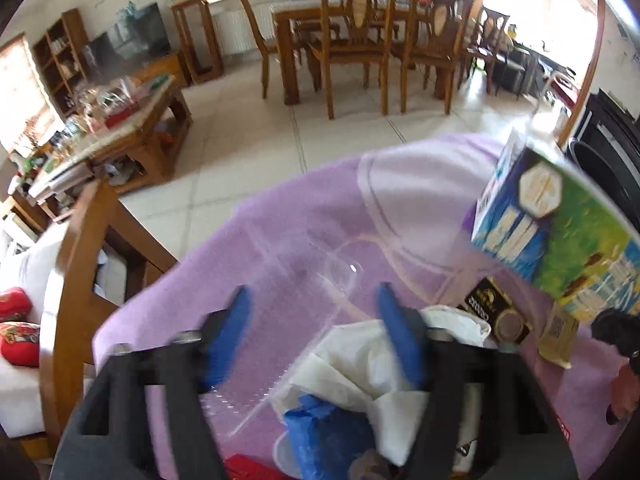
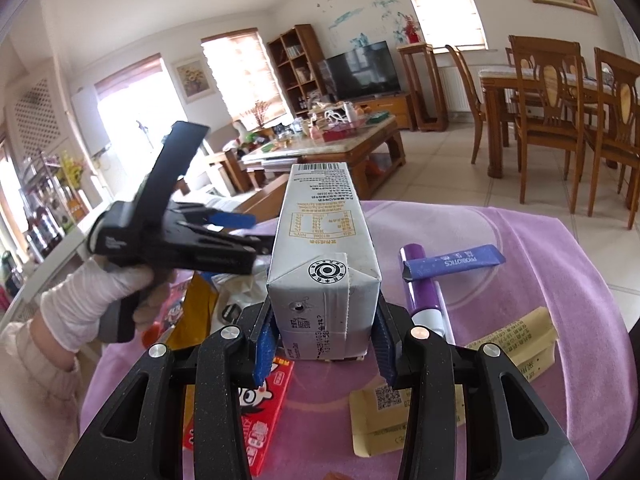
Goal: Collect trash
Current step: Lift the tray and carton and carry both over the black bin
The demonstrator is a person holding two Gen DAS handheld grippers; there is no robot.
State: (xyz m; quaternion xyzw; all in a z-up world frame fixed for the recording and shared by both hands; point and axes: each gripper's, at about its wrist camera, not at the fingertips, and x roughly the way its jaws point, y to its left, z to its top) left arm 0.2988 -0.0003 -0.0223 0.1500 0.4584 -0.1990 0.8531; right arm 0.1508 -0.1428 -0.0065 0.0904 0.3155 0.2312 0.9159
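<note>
Our right claw [image 2: 324,344] clamps the carton [image 2: 322,264] by its base, lifted off the purple desk [image 2: 520,240] for binning; our left claw [image 1: 312,320] stands released over what seems a clear bag [image 1: 340,280] of tissues [image 1: 360,360], likely the collecting point; wrappers [image 2: 516,344] remain.

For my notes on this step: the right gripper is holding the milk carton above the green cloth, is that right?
Not quite: the cloth is purple, not green, as the right wrist view shows. The right gripper does hold the milk carton above it.
</note>
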